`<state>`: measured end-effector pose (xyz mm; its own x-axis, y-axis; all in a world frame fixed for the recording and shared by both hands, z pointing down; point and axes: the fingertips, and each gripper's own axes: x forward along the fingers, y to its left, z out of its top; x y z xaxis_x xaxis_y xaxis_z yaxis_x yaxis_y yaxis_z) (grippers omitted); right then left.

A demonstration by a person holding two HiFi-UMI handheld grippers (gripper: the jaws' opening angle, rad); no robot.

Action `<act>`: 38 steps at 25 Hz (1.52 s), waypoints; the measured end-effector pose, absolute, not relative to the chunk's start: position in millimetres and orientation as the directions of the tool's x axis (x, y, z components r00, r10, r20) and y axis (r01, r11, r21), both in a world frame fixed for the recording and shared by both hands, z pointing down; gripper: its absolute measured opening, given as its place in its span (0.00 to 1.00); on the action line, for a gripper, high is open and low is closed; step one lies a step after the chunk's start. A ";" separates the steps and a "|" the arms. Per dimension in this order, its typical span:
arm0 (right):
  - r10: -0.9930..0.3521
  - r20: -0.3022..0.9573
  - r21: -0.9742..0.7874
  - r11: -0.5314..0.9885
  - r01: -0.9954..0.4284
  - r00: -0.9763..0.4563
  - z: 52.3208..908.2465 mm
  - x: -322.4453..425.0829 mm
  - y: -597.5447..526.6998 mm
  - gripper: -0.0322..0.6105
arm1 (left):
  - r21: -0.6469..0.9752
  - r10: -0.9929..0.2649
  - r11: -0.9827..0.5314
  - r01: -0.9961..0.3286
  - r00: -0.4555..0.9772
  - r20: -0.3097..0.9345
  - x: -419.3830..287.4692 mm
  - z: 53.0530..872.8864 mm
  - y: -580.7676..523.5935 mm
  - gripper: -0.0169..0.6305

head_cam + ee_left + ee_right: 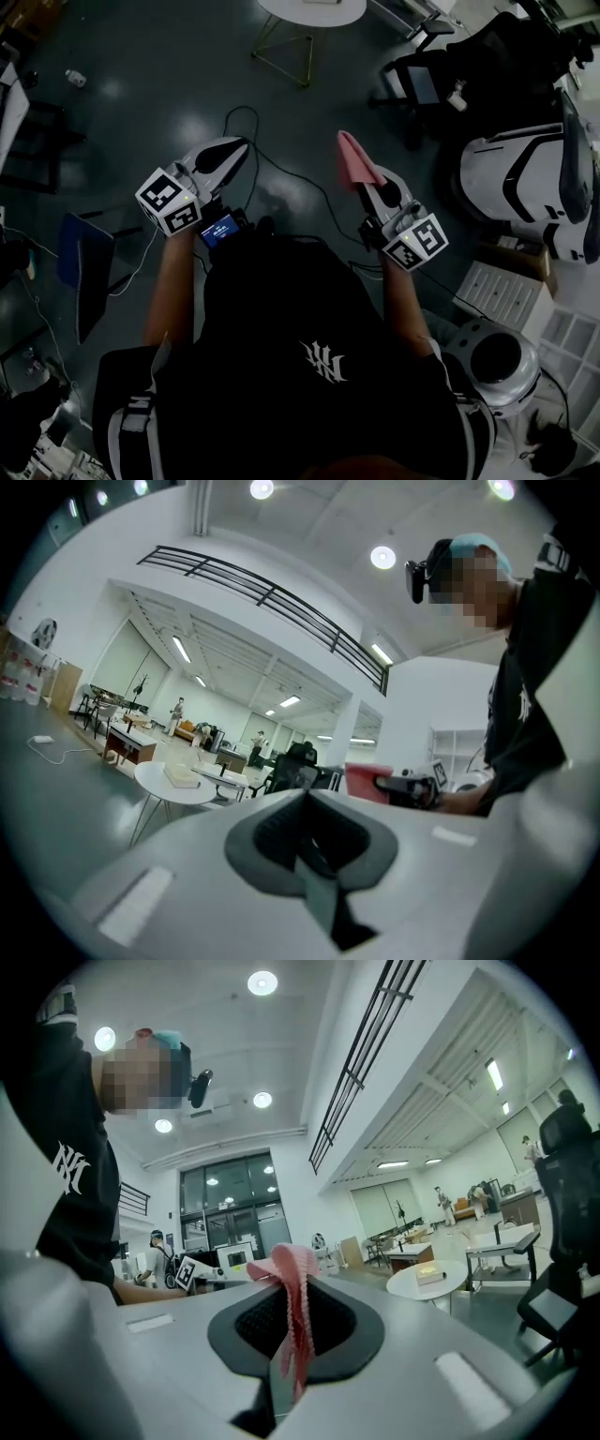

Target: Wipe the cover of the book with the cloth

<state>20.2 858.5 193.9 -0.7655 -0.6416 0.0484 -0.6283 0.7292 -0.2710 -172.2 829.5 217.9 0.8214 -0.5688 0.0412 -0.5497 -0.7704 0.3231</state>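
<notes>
- Two grippers point level. The right gripper (367,187) has its jaws clamped on a pink cloth (353,157), a ribbed, floppy strip. The left gripper (236,148) has its jaws closed on nothing.
- Ahead and well apart from both, a round white tabletop (314,14) on thin legs carries a pale flat block (178,774), probably the book.
- Neither hand is clearly nearer, and the block is too small to show its long axis.

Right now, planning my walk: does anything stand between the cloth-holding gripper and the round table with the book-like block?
Nothing upright. Open floor lies between the right gripper, shut on the cloth, and the round table; only a black cable lies on it.
</notes>
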 end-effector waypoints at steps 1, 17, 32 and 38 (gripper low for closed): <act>-0.651 0.044 -0.270 0.723 -0.636 -0.758 192.7 22.0 846.2 0.07 | 0.323 -0.558 -0.777 -0.540 0.828 0.043 -170.5 219.1 814.7 0.03; -0.578 0.005 -0.356 0.762 -0.541 -0.816 223.4 140.8 605.5 0.07 | 0.358 -0.541 -0.748 -0.559 0.826 0.159 -20.4 235.6 587.7 0.03; -0.468 -0.051 -0.340 0.839 -0.425 -0.882 202.3 218.5 424.3 0.07 | 0.362 -0.685 -0.642 -0.676 0.718 0.124 32.9 195.3 431.9 0.03; -0.461 -0.011 -0.335 0.838 -0.431 -0.887 217.1 216.3 376.9 0.07 | 0.382 -0.691 -0.615 -0.690 0.705 0.162 27.8 224.9 383.5 0.03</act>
<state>216.3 376.9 217.1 -0.8874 -0.4608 -0.0111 -0.4310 0.8380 -0.3346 27.8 383.5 224.9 0.7050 -0.6905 0.1616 -0.6898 -0.6148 0.3823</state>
